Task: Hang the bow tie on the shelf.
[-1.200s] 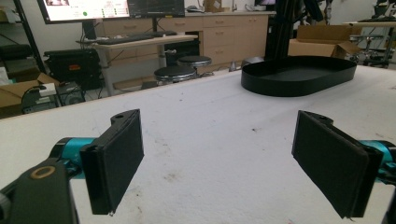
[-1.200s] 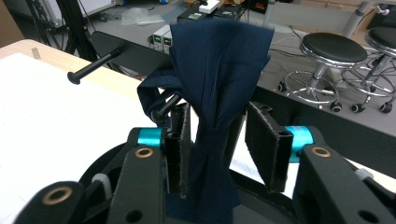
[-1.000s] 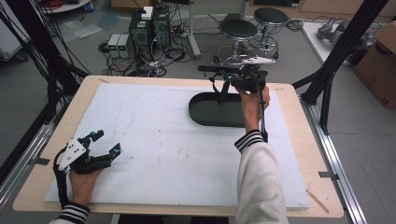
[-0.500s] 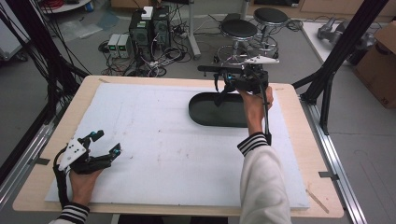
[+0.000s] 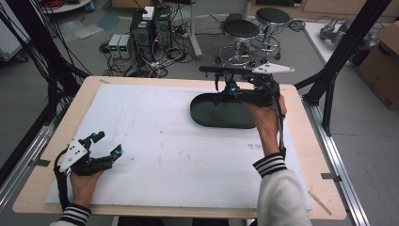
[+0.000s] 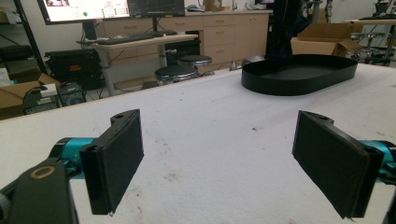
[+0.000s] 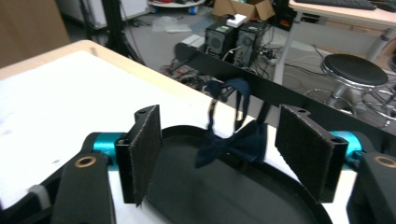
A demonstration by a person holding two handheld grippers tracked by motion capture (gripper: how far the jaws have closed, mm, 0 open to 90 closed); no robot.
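- Left gripper: jaws wide, empty, resting well short of the black oval tray.
- Right gripper: jaws wide, over the tray.
- Bow tie: hanging above the tray on its strap; a careless jaw may snag the strap.

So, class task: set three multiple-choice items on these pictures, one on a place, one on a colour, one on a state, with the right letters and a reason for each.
1. Where is the black oval tray?
A. far right part of the table
B. near left corner
C. on the floor

2. What colour is the bow tie?
A. red
B. dark navy
C. yellow

3. How stands the left claw?
A. shut on the bow tie
B. shut on nothing
C. open

Answers:
1 A, the high view shows it far right, under the right claw.
2 B, the right gripper view shows a dark navy bow hanging over the tray.
3 C, its pads stand wide apart over bare table.
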